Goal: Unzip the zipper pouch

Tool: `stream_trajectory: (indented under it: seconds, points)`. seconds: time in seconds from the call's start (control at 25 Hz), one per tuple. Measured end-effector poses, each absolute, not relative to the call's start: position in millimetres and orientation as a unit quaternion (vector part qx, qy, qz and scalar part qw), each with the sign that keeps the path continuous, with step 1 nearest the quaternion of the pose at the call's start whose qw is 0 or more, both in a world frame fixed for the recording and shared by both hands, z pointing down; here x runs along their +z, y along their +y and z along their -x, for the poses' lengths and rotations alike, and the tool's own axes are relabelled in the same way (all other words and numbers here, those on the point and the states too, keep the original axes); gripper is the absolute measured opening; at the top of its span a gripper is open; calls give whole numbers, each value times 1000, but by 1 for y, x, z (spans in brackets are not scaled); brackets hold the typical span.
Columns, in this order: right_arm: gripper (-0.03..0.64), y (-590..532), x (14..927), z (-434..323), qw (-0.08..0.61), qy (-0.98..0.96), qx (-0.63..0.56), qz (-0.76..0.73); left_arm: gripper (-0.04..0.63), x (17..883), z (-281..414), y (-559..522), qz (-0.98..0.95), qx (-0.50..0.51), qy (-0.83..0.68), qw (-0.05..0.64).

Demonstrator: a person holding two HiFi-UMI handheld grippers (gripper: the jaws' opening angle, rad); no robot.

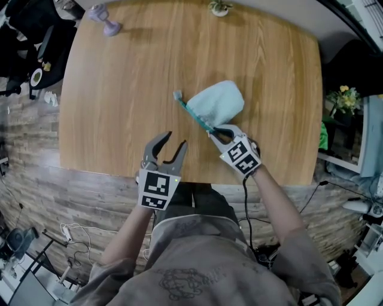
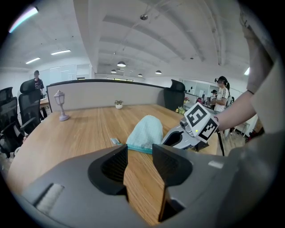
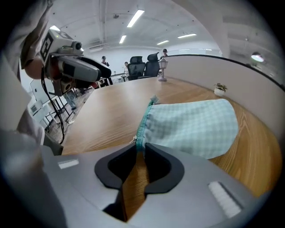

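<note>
while the pouch [image 1: 222, 100] lies flat on the table [image 1: 119, 89], right of centre and toward the near edge, its zipper [image 1: 194, 113] runs along the left side, slanting from the far end down to the near end.

- pouch: pale checked cloth, soft, looks light. zipper looks fully closed.
- right gripper [image 3: 139, 149]: jaws drawn nearly together on the near end of the zipper, teal tape pinched between the tips. small metal pull [image 3: 133, 139] shows just left of the tape, right at the jaw tips; cannot tell whether the pads have the pull itself or only the tape beside it.
- left gripper [image 1: 176, 140]: jaws apart, nothing between them but bare wood. hangs over the near edge of the table, beside the right gripper, apart from the pouch.
- farther out: small purple ornament [image 1: 108, 24] and a little plant [image 1: 219, 7] at the far edge, well clear.

risks, as judged:
- nothing anchors the pouch. if the right gripper pulls now, the whole bag probably slides with it and the zipper stays shut. the left needs a hold on cloth or tape first.
- if the pinch is on tape and not the pull, dragging only bunches the fabric.
- pull is small and slick-looking; a shallow bite could slip off it.
- left closing too near the right could crowd its jaws or trap cloth in the slider's path.
</note>
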State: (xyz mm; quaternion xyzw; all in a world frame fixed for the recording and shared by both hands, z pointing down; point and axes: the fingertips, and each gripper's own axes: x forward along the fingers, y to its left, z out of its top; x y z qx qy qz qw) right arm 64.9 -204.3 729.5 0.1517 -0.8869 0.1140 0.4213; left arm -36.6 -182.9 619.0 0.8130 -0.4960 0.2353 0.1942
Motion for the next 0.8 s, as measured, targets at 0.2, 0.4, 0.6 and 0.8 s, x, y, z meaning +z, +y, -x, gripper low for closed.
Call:
stream_trajectory:
  seconds: [0.2,0.4,0.6,0.8]
  points:
    - [61,-216,705,-57,373,-894,167,-186,173,613,42,-185,-813,235,-497,191]
    - [58,-223,653,-54,315,-902,202,-214,173,586,49,-193,-816,224,-504,172]
    - [58,-235,588,-52,274,-909,205,-237,173,543,55,-207,-825,212,-506,138]
    - [57,-242,525,-52,244,-921,176,-248,173,491,58,-217,-835,192,-506,100]
